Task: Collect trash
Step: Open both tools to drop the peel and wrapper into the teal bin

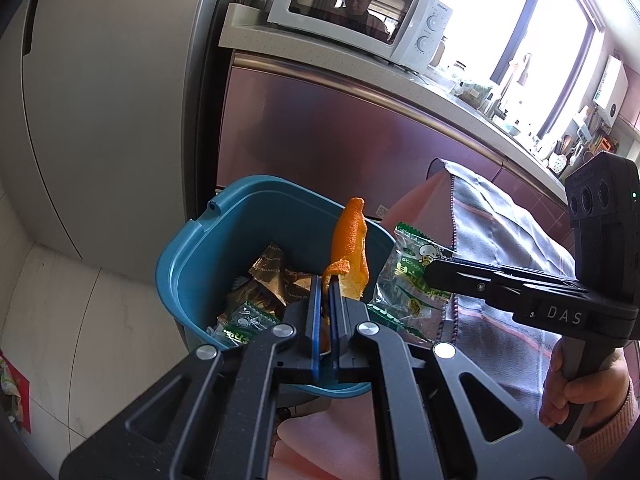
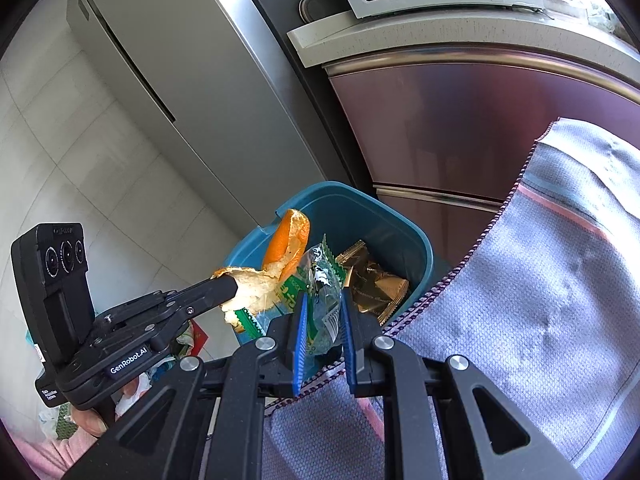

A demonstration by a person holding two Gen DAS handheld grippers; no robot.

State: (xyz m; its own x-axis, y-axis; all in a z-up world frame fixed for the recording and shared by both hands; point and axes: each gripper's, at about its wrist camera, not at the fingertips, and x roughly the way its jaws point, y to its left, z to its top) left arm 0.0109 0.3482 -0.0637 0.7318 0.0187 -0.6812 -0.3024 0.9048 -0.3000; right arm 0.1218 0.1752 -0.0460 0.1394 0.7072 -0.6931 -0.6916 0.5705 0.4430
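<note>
Left tongs clamp orange peel; right tongs pinch green wrapper, both over blue bin. Wrappers already inside. Likely left: release both. Other trash unseen.

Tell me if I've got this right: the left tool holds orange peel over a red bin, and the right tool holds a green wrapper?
Nearly. The bin is blue, not red, as the left wrist view shows. The left tool does hold the orange peel, and the right tool the green wrapper.
</note>
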